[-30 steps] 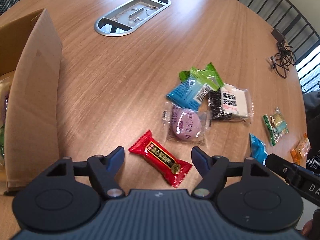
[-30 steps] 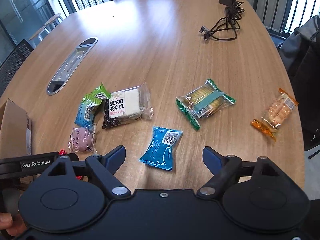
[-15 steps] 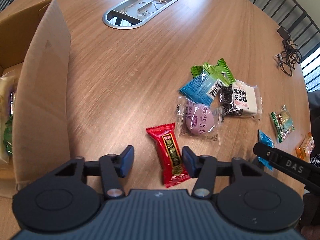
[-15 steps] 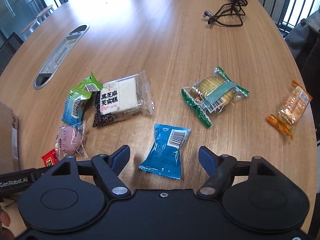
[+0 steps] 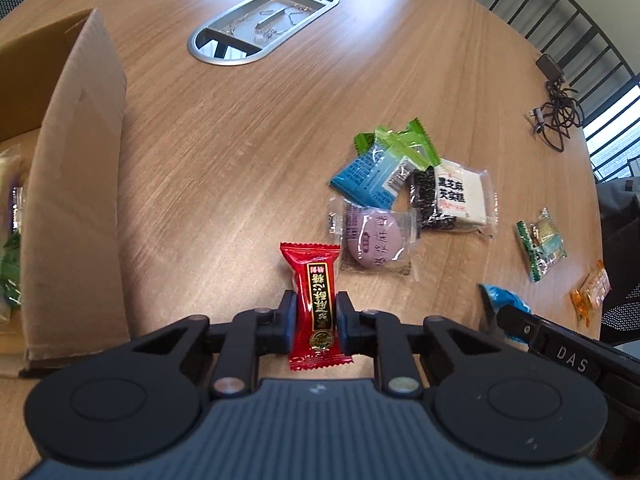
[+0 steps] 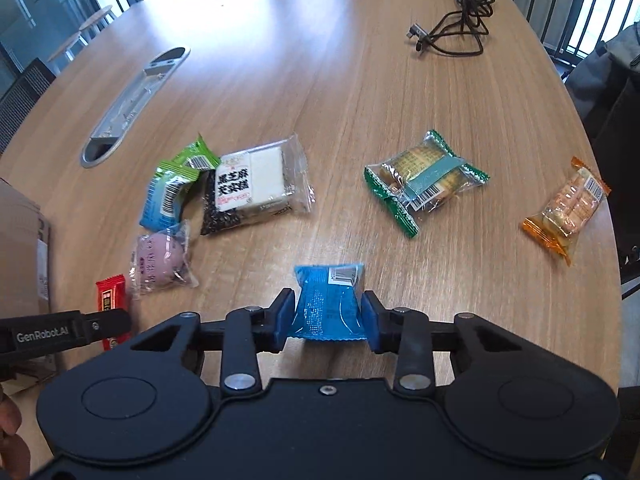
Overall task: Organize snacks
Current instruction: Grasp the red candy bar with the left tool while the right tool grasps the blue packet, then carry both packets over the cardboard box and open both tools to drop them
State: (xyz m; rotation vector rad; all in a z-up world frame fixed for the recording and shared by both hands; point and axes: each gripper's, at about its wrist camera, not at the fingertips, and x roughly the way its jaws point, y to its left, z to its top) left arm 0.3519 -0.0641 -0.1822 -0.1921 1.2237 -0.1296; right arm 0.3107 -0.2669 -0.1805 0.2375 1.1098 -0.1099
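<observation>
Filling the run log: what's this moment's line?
left gripper: shut on red candy | right gripper: shut on blue packet | box: waiting

On the surface (image 6: 320, 80) you have the cardboard box (image 5: 76, 184) at far left and the snacks spread to its right. The round cake packet (image 6: 160, 258) lies just before the sesame cake packet (image 6: 256, 184); the biscuit packet (image 6: 424, 180) sits further right. The cable bundle (image 6: 456, 28) lies well behind them.
</observation>
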